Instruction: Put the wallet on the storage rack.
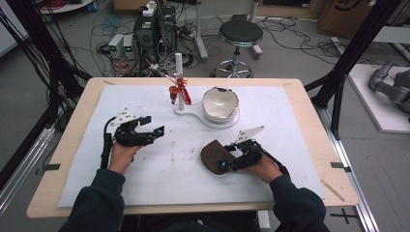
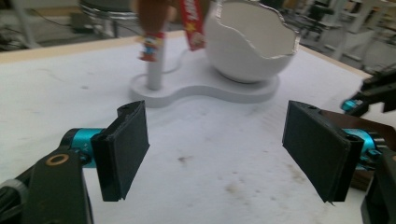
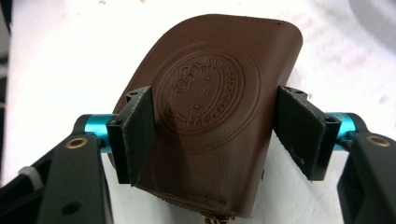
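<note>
Two grippers over the white mat (image 1: 145,193): right gripper (image 3: 215,135) straddles brown pouch (image 3: 210,116) near front edge, pads not pressing; left gripper (image 2: 224,149) released, bare mat around.

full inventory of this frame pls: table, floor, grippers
Brown leather pouch with embossed round emblem: 1, brown, on the mat between the right gripper's jaws.
White eggshell-shaped bowl: 1, white, on the stand's round end.
White flat stand with upright post: 1, white, far middle of mat.
Red and orange trinkets: a cluster, hanging on the post.
White mat: 1, covering the table.
Wooden table: 1, light wood.
Black round stool: 1, floor behind.
Computer boxes: several, floor behind.
Left gripper: 1, black, open.
Right gripper: 1, black, straddling the pouch.
</note>
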The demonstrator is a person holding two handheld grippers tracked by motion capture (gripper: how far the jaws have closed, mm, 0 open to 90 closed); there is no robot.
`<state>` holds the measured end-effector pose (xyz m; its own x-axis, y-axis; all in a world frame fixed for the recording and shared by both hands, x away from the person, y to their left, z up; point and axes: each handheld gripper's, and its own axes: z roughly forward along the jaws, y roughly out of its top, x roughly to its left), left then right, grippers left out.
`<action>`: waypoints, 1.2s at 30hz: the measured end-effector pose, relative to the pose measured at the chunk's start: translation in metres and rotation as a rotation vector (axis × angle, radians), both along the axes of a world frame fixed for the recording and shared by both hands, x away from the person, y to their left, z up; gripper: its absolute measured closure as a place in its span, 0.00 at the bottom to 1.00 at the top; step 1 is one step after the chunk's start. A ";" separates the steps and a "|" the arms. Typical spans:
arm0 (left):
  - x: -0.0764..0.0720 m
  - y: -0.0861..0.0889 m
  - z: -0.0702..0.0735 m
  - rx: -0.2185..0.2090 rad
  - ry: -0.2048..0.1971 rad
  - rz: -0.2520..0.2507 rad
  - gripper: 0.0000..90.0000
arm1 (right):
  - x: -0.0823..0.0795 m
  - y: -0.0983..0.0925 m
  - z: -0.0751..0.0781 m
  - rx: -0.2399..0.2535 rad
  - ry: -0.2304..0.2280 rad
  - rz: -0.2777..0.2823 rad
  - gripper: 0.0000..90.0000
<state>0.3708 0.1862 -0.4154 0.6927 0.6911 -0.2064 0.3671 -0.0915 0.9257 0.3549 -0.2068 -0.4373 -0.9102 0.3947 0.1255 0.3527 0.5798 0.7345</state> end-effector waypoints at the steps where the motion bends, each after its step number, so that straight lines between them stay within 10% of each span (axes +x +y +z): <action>1: 0.001 -0.006 -0.001 -0.004 0.017 -0.029 0.25 | -0.002 0.001 0.001 -0.010 -0.029 0.010 0.36; 10: 0.002 -0.069 -0.017 0.028 0.131 -0.261 0.25 | -0.013 0.008 0.007 -0.042 -0.199 0.086 0.37; 17: 0.003 -0.083 -0.023 0.043 0.165 -0.302 0.25 | -0.017 0.010 0.010 -0.047 -0.271 0.122 0.38; 26: 0.003 -0.095 -0.024 0.034 0.187 -0.365 0.25 | -0.017 0.012 0.010 -0.039 -0.273 0.122 0.38; 36: 0.001 -0.105 -0.031 0.068 0.198 -0.432 0.50 | -0.015 0.014 0.009 -0.021 -0.249 0.120 0.38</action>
